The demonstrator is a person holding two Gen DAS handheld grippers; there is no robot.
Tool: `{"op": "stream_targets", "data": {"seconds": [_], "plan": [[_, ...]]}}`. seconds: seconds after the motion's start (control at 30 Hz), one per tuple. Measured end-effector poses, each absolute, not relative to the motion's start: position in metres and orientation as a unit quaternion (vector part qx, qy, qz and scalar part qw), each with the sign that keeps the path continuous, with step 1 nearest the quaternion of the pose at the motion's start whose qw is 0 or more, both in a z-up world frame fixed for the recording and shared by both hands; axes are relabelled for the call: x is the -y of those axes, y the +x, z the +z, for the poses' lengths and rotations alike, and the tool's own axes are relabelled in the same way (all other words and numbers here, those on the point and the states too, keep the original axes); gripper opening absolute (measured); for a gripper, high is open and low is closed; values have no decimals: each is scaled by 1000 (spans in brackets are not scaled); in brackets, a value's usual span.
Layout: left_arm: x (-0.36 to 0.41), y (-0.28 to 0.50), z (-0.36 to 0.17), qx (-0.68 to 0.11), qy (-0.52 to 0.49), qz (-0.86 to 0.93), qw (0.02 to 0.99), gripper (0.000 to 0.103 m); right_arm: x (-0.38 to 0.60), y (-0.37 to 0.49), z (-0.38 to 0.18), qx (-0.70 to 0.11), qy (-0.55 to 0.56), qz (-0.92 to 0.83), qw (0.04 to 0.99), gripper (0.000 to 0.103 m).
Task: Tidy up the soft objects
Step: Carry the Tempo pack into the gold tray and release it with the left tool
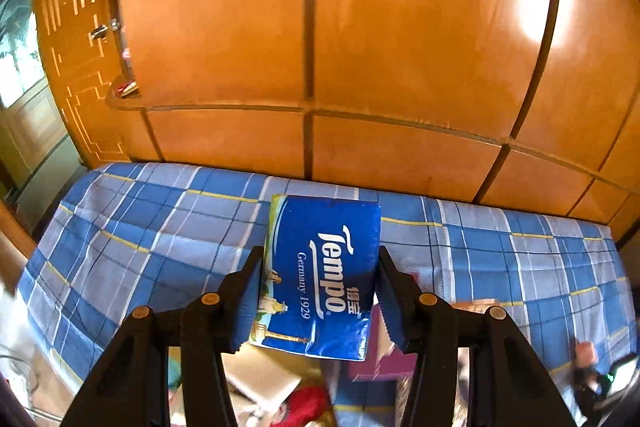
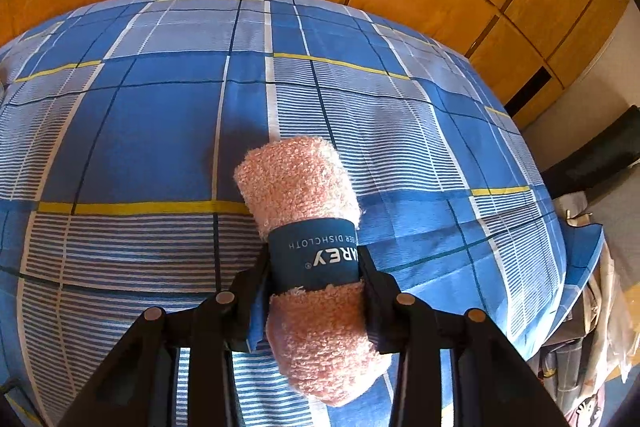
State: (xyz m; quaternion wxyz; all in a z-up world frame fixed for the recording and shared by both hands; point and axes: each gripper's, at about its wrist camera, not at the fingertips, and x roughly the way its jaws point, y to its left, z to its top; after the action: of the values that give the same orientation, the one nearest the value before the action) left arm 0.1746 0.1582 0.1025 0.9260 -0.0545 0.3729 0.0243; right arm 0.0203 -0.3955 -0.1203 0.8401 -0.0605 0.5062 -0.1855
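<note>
My left gripper (image 1: pixel 318 267) is shut on a blue Tempo tissue pack (image 1: pixel 324 271), held above the blue plaid bed (image 1: pixel 140 227) with its pads pressing both sides. In the right wrist view my right gripper (image 2: pixel 314 263) is shut on a rolled pink dishcloth (image 2: pixel 296 187) with a dark blue paper band (image 2: pixel 314 253) around its middle. The jaws squeeze the roll at the band. The roll's far end points out over the plaid bedcover (image 2: pixel 160 127). In the left wrist view a small pink roll with a dark shape (image 1: pixel 586 359) shows at the far right, blurred.
Orange wooden wardrobe doors (image 1: pixel 360 47) rise right behind the bed. Below the tissue pack lie a purple box (image 1: pixel 376 359), a red cloth (image 1: pixel 308 405) and cardboard (image 1: pixel 260 375). Bags and clutter (image 2: pixel 592 347) sit off the bed's right edge; a doorway (image 1: pixel 24 75) is at left.
</note>
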Motion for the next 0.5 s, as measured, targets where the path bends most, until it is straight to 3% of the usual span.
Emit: {"op": "stream_targets", "data": {"seconds": [0.5], "plan": [[-248,41,19,-362,-147,86,917,53,384,24,-120,-511,-76,-216,828,35]]}}
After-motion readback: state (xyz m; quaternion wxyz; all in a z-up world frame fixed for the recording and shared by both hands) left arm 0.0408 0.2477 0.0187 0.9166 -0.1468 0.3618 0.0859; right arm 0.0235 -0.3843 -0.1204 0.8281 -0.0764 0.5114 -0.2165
